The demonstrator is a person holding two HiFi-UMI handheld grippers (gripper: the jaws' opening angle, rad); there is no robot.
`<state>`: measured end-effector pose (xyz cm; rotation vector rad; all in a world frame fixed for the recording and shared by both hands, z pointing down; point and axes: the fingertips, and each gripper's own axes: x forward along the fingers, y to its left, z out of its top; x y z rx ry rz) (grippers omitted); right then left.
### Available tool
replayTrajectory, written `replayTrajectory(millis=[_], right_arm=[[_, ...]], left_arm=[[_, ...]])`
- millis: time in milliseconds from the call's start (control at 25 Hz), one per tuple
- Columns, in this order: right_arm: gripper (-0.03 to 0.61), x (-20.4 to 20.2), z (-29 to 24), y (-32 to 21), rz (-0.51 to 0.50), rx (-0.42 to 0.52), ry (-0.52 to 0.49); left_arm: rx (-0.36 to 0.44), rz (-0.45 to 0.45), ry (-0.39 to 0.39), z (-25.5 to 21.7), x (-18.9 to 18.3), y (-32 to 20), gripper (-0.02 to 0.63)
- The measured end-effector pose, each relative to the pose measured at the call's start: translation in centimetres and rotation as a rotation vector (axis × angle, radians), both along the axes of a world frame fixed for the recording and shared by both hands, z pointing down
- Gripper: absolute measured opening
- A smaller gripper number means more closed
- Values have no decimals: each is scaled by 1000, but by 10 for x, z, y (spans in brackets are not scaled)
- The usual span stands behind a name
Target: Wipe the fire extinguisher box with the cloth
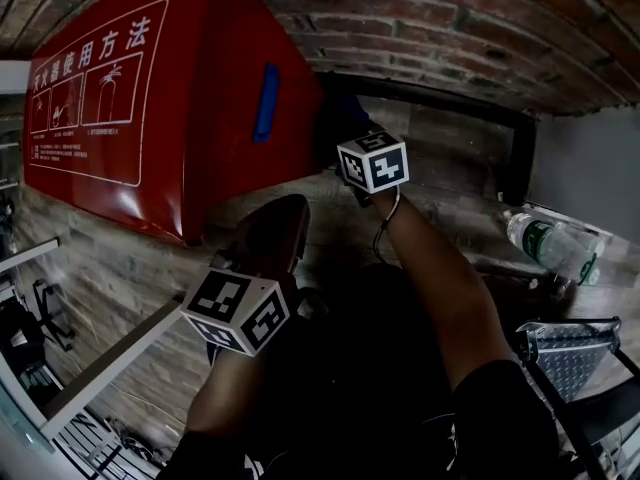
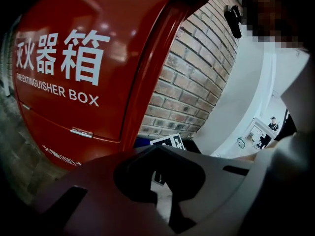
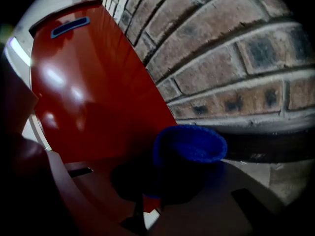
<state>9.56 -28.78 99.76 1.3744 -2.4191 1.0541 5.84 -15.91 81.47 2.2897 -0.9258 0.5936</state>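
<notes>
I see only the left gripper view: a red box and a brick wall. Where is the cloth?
Observer: The blue cloth is pinched in the right hand-held gripper.
Operator: Does it touch the box?
Observer: It sits beside the box's red side, near the brick wall; whether they touch, I cannot tell.
Operator: What lies on the floor?
Observer: A plastic bottle, on its side, at the right in the head view.
</notes>
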Motion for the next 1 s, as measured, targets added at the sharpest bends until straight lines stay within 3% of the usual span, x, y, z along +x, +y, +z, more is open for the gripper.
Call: replayTrajectory(millis=[200, 400, 600, 1000], right_arm=[[43, 2, -79, 2, -39, 184, -63], [43, 7, -168, 5, -33, 357, -226], [43, 9, -248, 2, -41, 500, -312], [43, 1, -366, 19, -148, 692, -379]], left_arm=[[8, 14, 8, -6, 9, 4, -6], [24, 10, -16, -8, 6, 2, -6], [40, -8, -57, -6, -4, -5, -6], [31, 15, -54, -10, 0, -3, -6]])
